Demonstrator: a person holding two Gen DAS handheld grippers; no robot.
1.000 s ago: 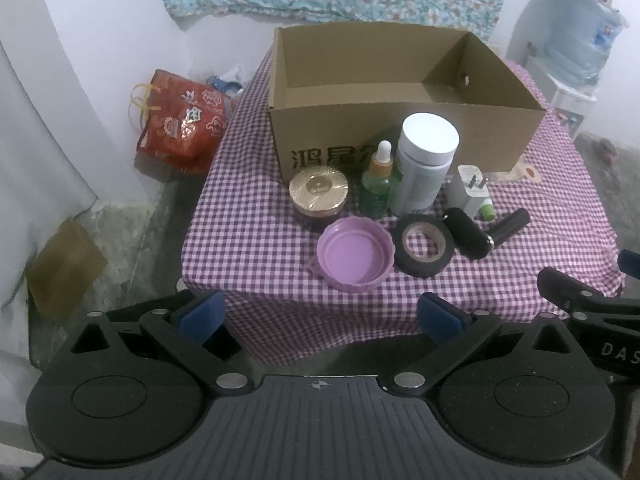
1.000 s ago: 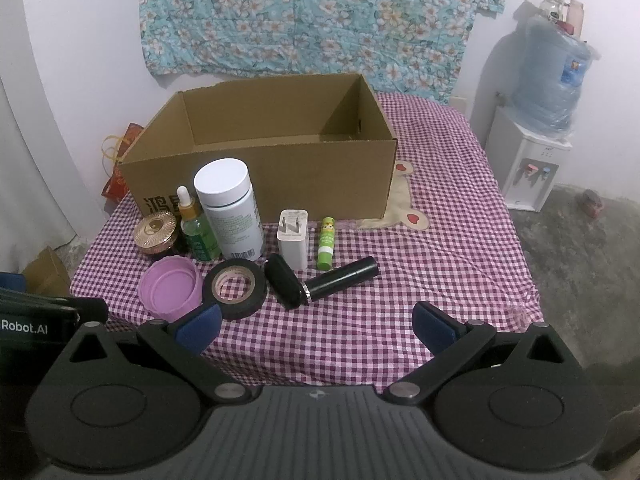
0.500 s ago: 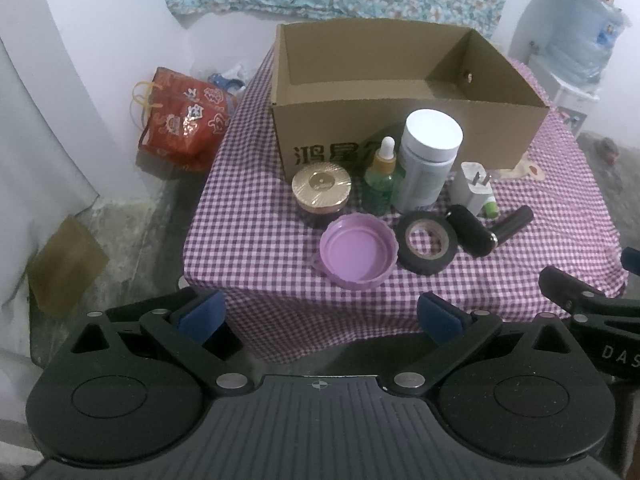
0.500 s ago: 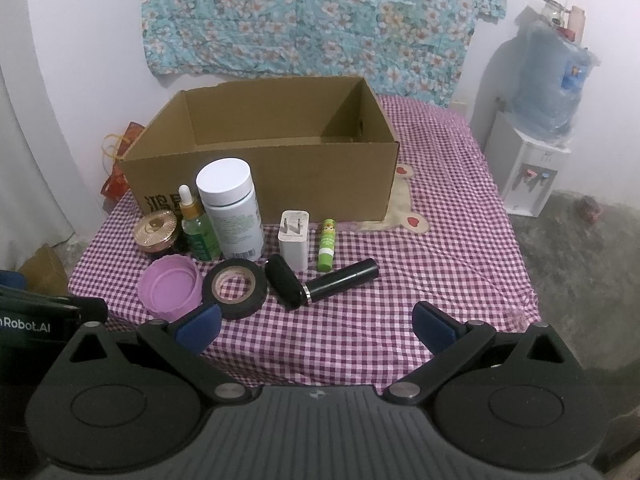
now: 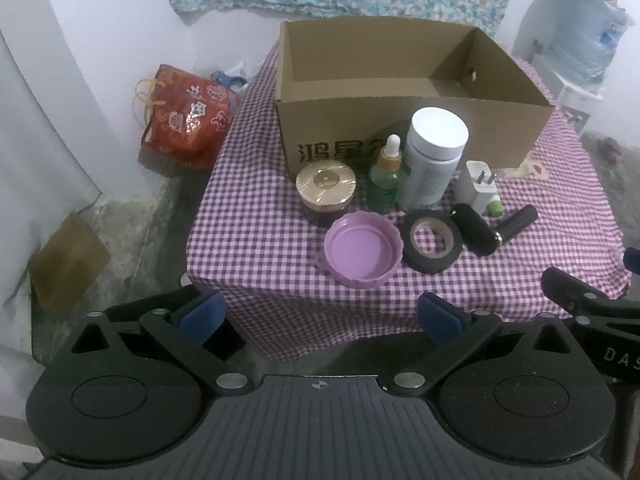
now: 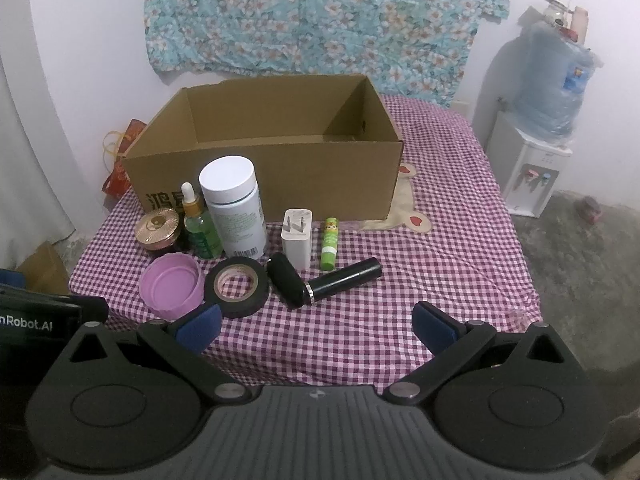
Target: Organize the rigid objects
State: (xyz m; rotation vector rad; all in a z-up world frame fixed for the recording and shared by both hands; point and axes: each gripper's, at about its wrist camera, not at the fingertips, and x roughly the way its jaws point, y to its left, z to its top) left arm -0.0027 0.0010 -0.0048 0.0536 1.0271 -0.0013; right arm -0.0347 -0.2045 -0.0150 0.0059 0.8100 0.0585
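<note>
Left wrist view: left gripper (image 5: 318, 314) hangs off the near edge of the counter (image 5: 248, 240), jaws wide open, nothing between them. Right wrist view: right gripper (image 6: 314, 326) is also short of the items, jaws spread, empty.

Cardboard box (image 6: 280, 184) sits at the far side of the checked cloth; what shows of its inside looks empty. All items are lined up just in front of its near wall. Far row, left to right: gold-lid jar (image 6: 157, 226), green dropper bottle (image 6: 198, 228), white-cap bottle (image 6: 236, 208), white plug adapter (image 6: 297, 238), green lip balm (image 6: 329, 243). Near row: purple lid (image 6: 171, 290) lying open side up, black tape roll (image 6: 237, 286) flat and beside it, then two black tubes (image 6: 320, 280) lying in a V with ends touching.

Step in hand, as a judgement: the start, approach before the first pick; nothing packed yet.

Next move likely calls for each gripper to go forward and down to a near-row item. Purple lid suits the left gripper, the tubes suit the right. Lid is wide and shallow, so jaws should pinch its rim. Tape roll lies close to the lid; crowding could nudge it. Lift must clear the box wall before release.
</note>
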